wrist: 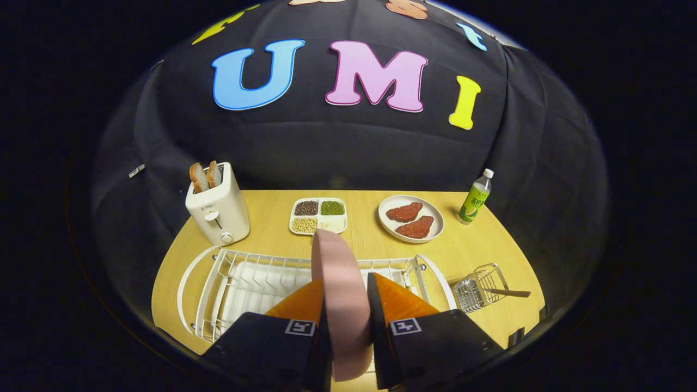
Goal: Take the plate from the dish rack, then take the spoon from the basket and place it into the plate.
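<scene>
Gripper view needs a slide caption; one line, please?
Gripper clamps the upright pink plate above the dish rack.

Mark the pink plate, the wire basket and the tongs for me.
pink plate (338,283): gripper view, its face, gripped edge-on between the tongs.
wire basket (482,286): gripper view, its mesh side.
tongs (344,296): gripper view, midway between the fingertips.

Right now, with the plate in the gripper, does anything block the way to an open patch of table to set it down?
Nothing visible does. The gripper is shut on the pink plate, held on edge above the dish rack. Bare table lies beyond the rack, before the plate of meat.
</scene>
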A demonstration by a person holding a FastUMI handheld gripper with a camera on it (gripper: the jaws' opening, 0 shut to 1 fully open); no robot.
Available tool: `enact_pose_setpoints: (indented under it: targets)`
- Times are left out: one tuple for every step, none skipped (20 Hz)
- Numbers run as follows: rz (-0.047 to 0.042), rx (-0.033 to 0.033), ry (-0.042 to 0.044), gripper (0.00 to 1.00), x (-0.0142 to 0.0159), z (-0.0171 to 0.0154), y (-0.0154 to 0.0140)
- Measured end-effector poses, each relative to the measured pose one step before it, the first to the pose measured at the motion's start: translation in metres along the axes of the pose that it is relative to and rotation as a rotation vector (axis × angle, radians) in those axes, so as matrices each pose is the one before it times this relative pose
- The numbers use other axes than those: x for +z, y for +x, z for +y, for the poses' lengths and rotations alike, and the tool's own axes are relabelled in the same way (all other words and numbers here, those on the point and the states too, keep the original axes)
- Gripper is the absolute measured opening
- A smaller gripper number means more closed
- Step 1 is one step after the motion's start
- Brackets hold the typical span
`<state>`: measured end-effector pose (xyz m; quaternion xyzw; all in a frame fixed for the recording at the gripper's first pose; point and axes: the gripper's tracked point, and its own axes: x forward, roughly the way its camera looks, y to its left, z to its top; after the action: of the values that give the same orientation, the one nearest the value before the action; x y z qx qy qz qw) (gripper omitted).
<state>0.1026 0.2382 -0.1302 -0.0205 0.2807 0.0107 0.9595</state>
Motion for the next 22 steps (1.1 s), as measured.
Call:
enact_pose_setpoints:
  targets:
    - [0.00919, -0.00178, 0.00395, 0.35, -0.00204, -0.00245, -0.00075]
    - [0.00354, -0.00544, 0.00126, 0.35, -0.00078, -0.00427, -0.00044]
    - [0.00121, -0.00309, 0.00234, 0.34, -0.00122, -0.00375, 0.00175]
    - [0.00436, 0.00028, 0.00172, 0.33, -0.00157, -0.00581, -0.00135]
    - [0.00317, -0.00186, 0.00081, 0.32, -0.00144, -0.00645, -0.00053]
    - [0.00269, -0.00283, 0.00581, 0.31, -0.00056, -0.00739, 0.00065]
    - [0.01331, 0.02438, 0.02298, 0.29, -0.00321, -0.00221, -0.00115]
    - [0.01224, 0.01021, 0.02393, 0.28, -0.00338, -0.00355, 0.00076]
    - [0.00820, 0.00860, 0.01367, 0.28, -0.00311, -0.00502, -0.00217]
    - [0.00727, 0.01782, 0.00915, 0.28, -0.00189, -0.00430, -0.00078]
    - [0.00588, 0.02501, 0.00720, 0.28, -0.00168, -0.00220, -0.00286]
    - [0.00398, 0.02873, 0.00767, 0.28, -0.00237, -0.00282, -0.00436]
    - [0.00102, 0.02604, 0.00816, 0.27, -0.00061, -0.00366, -0.00577]
    - [-0.00127, 0.02525, 0.01051, 0.27, -0.00011, -0.00508, -0.00622]
    - [-0.00013, 0.03140, 0.01608, 0.27, -0.00057, -0.00376, -0.00696]
    - [0.00361, 0.03510, 0.01906, 0.27, -0.00193, -0.00284, -0.00764]
    - [0.00685, 0.03149, 0.01688, 0.27, -0.00200, -0.00468, -0.00951]
    - [0.00250, 0.02438, 0.01079, 0.27, -0.00231, -0.00741, -0.01060]
    - [0.00144, 0.02210, 0.00189, 0.27, -0.00312, -0.00781, -0.01113]
    - [0.00361, 0.01880, 0.00073, 0.27, -0.00465, -0.00909, -0.01181]
    - [0.00448, 0.01406, 0.00481, 0.27, -0.00546, -0.00970, -0.01241]
    - [0.00402, 0.01178, 0.00806, 0.27, -0.00506, -0.01124, -0.01088]
